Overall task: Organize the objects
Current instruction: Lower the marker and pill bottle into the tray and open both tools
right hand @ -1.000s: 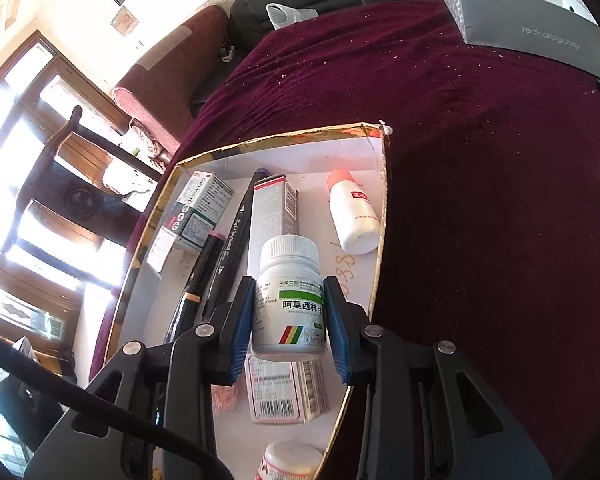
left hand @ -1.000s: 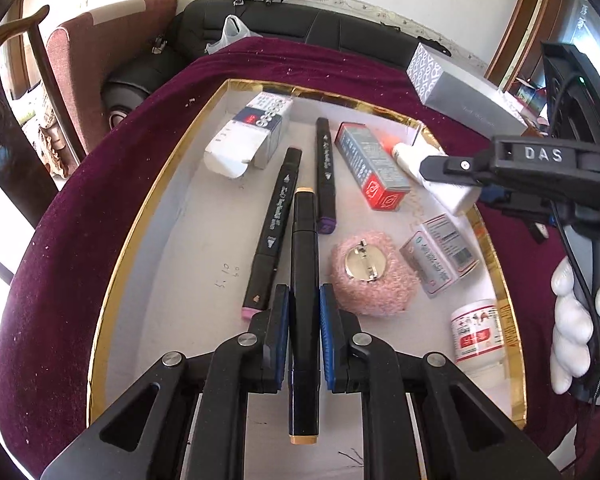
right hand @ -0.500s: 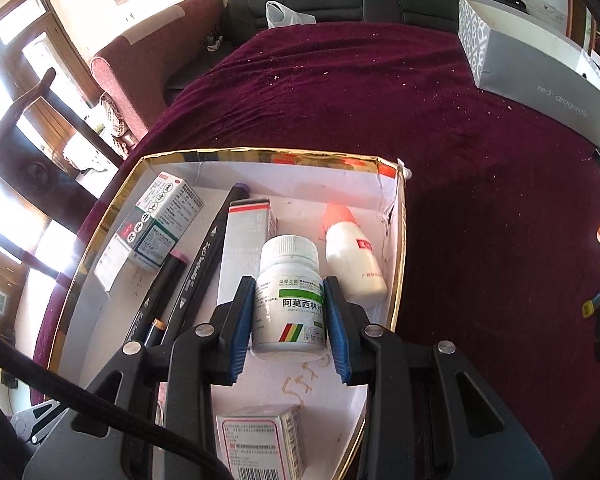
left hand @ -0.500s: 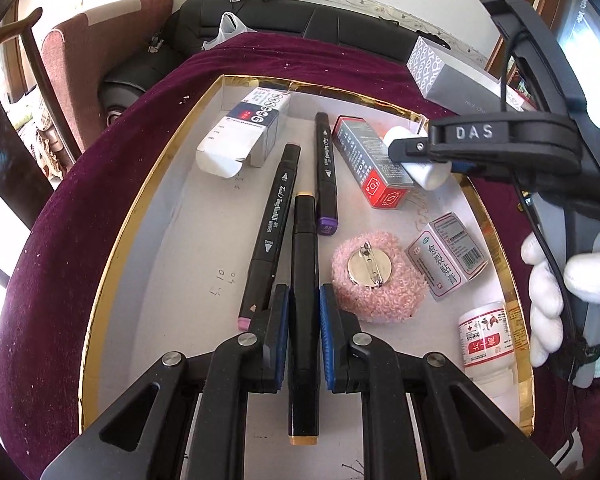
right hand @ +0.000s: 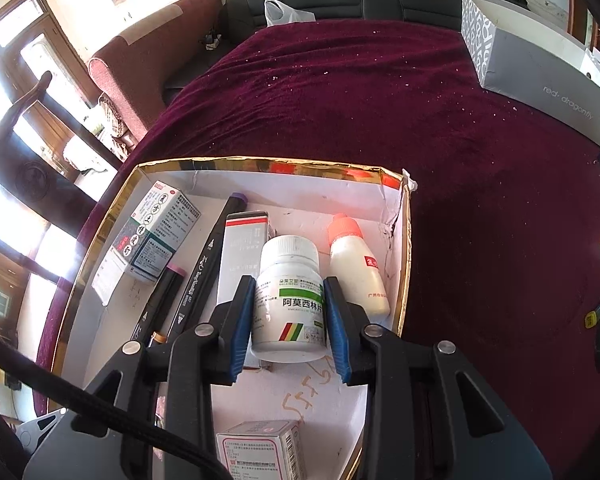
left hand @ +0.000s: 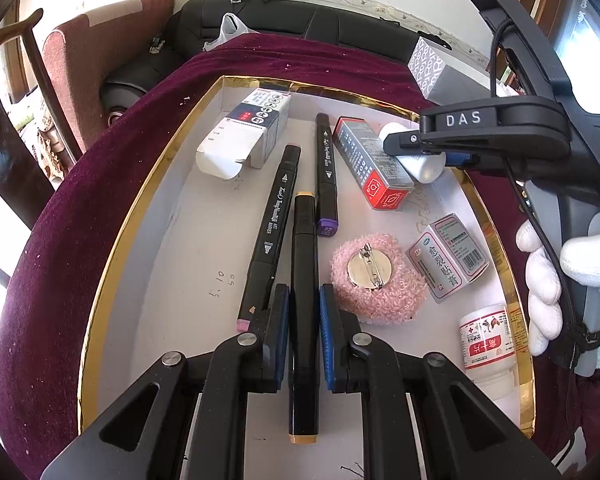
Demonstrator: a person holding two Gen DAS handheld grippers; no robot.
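Note:
A gold-rimmed white tray [left hand: 152, 200] lies on a maroon cloth. My left gripper [left hand: 304, 300] is shut on a black marker with orange ends [left hand: 303, 280], held low over the tray beside two other black markers [left hand: 274, 224]. My right gripper [right hand: 290, 300] is shut on a white pill bottle with a green label [right hand: 288, 296], low over the tray's far right part, between a red and silver box [right hand: 242, 256] and a white orange-capped bottle [right hand: 358, 268]. The right gripper also shows in the left wrist view [left hand: 420, 148].
The tray also holds a blue and white box [left hand: 252, 128], a pink fuzzy brooch [left hand: 378, 276], a small grey medicine box [left hand: 448, 256] and a red-labelled white bottle [left hand: 488, 344]. A long grey box [right hand: 540, 64] lies on the cloth at far right. A sofa stands behind.
My right gripper has carried the pill bottle toward the tray's far right corner and lowered it beside the orange-capped bottle. My left gripper has stayed shut on the marker.

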